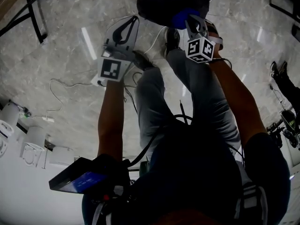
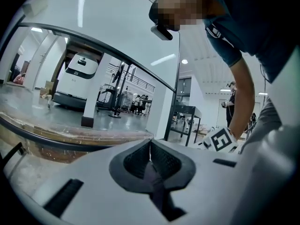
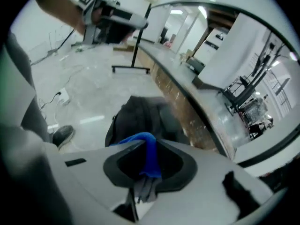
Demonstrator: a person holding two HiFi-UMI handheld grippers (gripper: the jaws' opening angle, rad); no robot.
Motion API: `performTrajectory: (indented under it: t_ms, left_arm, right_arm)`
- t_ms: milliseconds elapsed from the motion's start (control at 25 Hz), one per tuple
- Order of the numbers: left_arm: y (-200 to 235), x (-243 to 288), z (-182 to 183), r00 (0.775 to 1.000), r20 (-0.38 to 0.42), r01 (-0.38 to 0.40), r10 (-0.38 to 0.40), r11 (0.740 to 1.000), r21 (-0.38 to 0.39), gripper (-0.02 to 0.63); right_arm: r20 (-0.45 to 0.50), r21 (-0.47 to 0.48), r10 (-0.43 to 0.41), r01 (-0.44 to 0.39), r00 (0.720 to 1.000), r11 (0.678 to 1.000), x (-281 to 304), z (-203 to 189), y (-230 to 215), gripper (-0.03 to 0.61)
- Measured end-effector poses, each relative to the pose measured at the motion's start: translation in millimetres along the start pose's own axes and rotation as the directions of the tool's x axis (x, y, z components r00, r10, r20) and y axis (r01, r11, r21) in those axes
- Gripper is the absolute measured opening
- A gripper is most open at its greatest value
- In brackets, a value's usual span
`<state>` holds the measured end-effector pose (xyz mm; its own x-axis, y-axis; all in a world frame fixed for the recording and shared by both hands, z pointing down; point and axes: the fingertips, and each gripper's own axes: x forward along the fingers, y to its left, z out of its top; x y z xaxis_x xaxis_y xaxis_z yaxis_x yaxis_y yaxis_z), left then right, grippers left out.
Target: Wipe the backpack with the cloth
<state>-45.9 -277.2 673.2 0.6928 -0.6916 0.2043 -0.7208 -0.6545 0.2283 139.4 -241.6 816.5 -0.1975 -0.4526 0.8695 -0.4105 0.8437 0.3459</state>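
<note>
— Marbled pale floor runs under the whole scene. What sits nearest to the person?

— Their own grey trouser legs, with both forearms stretched out ahead. The left gripper is held roughly level. Its jaws are pressed together with nothing between them.

— And the other one?

— The right gripper tilts steeply down. Its jaws pinch a blue cloth, which bunches up over the pads.

— Where is the backpack?

— The black backpack lies on the floor just beyond the cloth, ahead of the person's shoe. It sits close to the wood-fronted base of a long surface. In the head view the cloth overlaps the backpack's lower edge, but neither view shows whether the two touch.

— And farther out?

— A thin white cable loops across the floor on the left, and a black metal frame stands beyond it. The left gripper view looks across the hall to a white machine beside a pillar, with a few people small in the distance.
</note>
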Motion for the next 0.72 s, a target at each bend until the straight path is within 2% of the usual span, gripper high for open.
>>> performTrajectory:
  t_ms: [80,160,240,320,440,520,600,720]
  left_arm:
    - [5,-2,-5,1.0,-0.008,-0.005,0.005,1.0,-0.006,0.002]
    - [8,-4,-8,1.0,-0.017,-0.011,0.011,1.0,-0.012,0.002]
    - [11,-7,-10,0.999,-0.025,-0.02,0.02,1.0,-0.015,0.002]
    - [14,-10,-12,0.999,-0.032,-0.03,0.03,0.999,-0.015,0.002]
    - [19,-12,-17,0.998,-0.036,-0.047,0.046,0.998,-0.03,0.002]
    - [20,-12,-18,0.998,-0.036,-0.052,0.05,0.998,-0.039,0.002]
    - [19,-11,-19,0.998,-0.035,-0.047,0.045,0.998,-0.043,0.002]
    - [16,-8,-15,0.999,-0.026,-0.036,0.035,0.998,-0.044,0.002]
  right_arm:
    - [0.157,-0.001,-0.041,0.042,0.987,0.999,11,65,-8,0.06]
    - [0.255,-0.039,-0.031,0.043,0.967,0.998,35,124,-4,0.06]
    - [0.266,-0.102,0.019,0.009,0.964,0.995,64,158,11,0.06]
    - [0.244,-0.154,0.06,-0.023,0.968,0.988,82,166,25,0.06]
    - [0.27,-0.183,0.107,-0.058,0.957,0.981,72,153,35,0.055]
    - [0.267,-0.219,0.152,-0.093,0.952,0.971,61,130,45,0.055]
    - [0.169,-0.259,0.173,-0.126,0.97,0.958,62,83,53,0.054]
    - [-0.031,-0.247,0.127,-0.131,0.991,0.96,58,-3,42,0.054]
